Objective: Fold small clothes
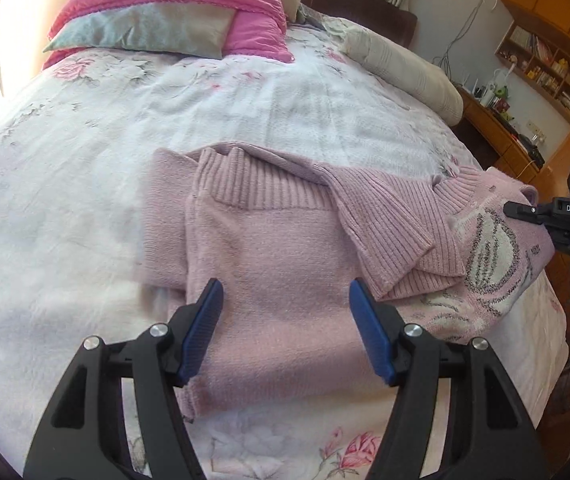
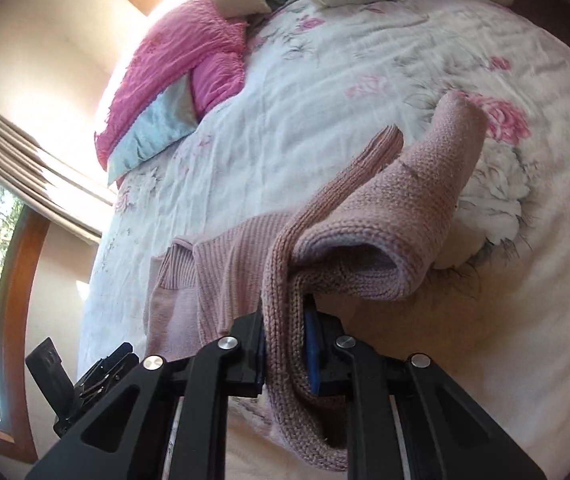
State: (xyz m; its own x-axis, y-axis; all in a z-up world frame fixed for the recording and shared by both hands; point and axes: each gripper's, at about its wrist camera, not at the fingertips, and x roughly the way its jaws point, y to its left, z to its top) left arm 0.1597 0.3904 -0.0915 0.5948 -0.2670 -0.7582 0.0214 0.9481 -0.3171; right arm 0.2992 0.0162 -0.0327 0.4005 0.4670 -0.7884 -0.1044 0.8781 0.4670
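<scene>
A small pale pink knit sweater (image 1: 277,256) lies on the floral bedspread (image 1: 85,184), ribbed collar toward the pillows, one side folded over its back. My left gripper (image 1: 285,304) hovers open just above its lower back, blue pads apart, holding nothing. At the sweater's right edge, my right gripper (image 1: 525,210) shows only as a black tip. In the right wrist view, my right gripper (image 2: 285,344) is shut on a bunched fold of the sweater (image 2: 381,216), lifted off the bed. The left gripper (image 2: 97,376) appears at lower left there.
Pink and pale blue pillows (image 1: 173,12) and a cream bolster (image 1: 405,68) lie at the bed's head. Wooden shelves and a desk (image 1: 533,80) stand past the right edge of the bed. A window with curtains (image 2: 13,168) is on the far side.
</scene>
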